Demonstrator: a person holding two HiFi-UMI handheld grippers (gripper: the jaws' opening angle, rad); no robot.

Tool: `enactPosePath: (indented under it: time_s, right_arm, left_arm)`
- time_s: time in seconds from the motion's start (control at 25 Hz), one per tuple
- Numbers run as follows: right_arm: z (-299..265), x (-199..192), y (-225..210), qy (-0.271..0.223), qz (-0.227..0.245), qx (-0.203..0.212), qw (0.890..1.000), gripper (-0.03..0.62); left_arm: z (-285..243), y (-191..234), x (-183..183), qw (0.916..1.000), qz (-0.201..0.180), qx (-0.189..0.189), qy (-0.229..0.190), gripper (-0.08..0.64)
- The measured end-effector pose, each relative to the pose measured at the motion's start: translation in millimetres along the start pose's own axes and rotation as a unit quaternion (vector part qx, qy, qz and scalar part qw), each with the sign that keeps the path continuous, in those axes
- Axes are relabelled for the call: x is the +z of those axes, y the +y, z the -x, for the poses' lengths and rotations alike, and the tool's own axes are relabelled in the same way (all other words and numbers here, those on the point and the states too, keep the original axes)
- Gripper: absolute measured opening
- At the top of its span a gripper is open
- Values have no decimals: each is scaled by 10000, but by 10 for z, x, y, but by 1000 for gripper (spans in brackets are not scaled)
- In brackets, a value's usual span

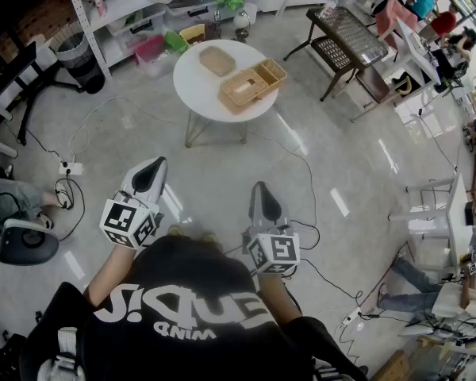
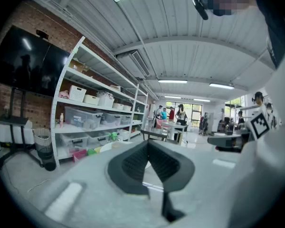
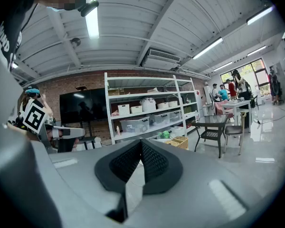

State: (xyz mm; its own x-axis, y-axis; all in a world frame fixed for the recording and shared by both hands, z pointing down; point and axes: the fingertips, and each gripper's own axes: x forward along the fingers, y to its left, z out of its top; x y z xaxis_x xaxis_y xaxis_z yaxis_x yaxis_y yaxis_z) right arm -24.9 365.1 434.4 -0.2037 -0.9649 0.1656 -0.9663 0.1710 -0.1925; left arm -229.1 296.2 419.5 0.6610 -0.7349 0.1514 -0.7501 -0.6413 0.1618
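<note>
Underfoot, a glossy grey floor (image 1: 222, 173) fills most of the head view, with cables trailing over it and a white power strip (image 1: 71, 167) lying off to the left. Along the far wall runs a white shelf unit (image 1: 135, 10) loaded with clear bins and coloured boxes. It also shows in the left gripper view (image 2: 95, 108) and the right gripper view (image 3: 147, 108). A black mesh-topped table (image 1: 349, 34) stands at the far right.

Straight ahead, well apart from both tools, stands a round white worktop (image 1: 192, 82). A long tan basket (image 1: 250, 86) with compartments lies along the worktop's right edge. A flat tan tray (image 1: 216, 60) sits nearer its far edge, just beside the basket and not touching it.

The left hand-held gripper (image 1: 155, 165) is held out over the bare floor, pointing toward the worktop. In its own view (image 2: 148, 144) the ribbed black pads meet at their tips, with nothing between them. The right hand-held gripper (image 1: 259, 189) is held out alongside it. There too (image 3: 141, 143) the pads are pressed together at the tip, and it carries nothing.
</note>
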Motion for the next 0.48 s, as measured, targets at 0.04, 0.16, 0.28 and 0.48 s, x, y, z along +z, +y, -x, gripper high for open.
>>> enactPosePath:
  time_s: [0.04,0.16,0.28,0.48]
  right_arm:
    - [-1,7,-7,-38,-29,41,10000,-2]
    - [30,26,-66,-140,-102,120,9998,-2]
    - [94,4,-199,-146,-155,115,9997,-2]
    - [188,-133,-389,-53,-319,145,9994,-2]
  left_arm:
    - [-12,-13,10,10000,-18,9,-12,0]
    - [-53,-81,18,10000,-67,23,-21,2]
    - [-92,-165,-30,9999,-90,69,14,2]
    - [-79,-227,-79,9994,59,347,-64,2]
